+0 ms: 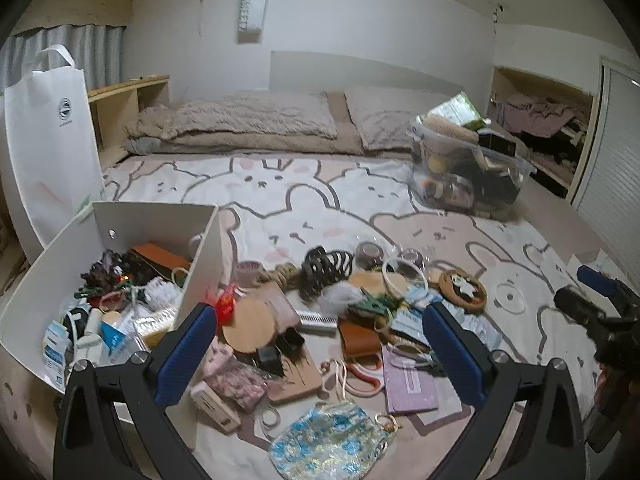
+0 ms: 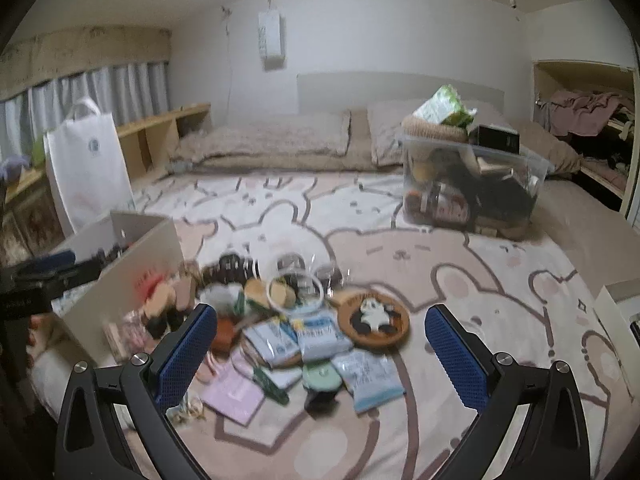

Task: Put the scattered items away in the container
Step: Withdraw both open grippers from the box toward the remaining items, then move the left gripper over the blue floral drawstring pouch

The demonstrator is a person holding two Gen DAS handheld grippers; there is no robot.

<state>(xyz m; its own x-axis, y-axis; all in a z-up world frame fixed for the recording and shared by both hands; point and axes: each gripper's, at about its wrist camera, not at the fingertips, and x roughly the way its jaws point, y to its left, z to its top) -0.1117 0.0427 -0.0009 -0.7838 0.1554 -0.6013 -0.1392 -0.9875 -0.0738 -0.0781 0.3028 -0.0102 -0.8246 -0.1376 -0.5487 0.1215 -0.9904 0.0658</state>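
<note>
Clutter point(image 1: 340, 320) sprawls across the bed at lower centre beside the half-filled white container point(image 1: 208, 240) at lower left, as left tool point(image 1: 320, 344) and right tool point(image 2: 320, 344) hover wide open and empty; overlapping pieces risk snagging neighbours when lifted.

Plain white walls point(image 1: 360, 20) enclose a bed under a rabbit-print cover point(image 1: 360, 184), beige pillows point(image 1: 248, 120) at its head edge, grey curtains point(image 1: 60, 52) left.
</note>
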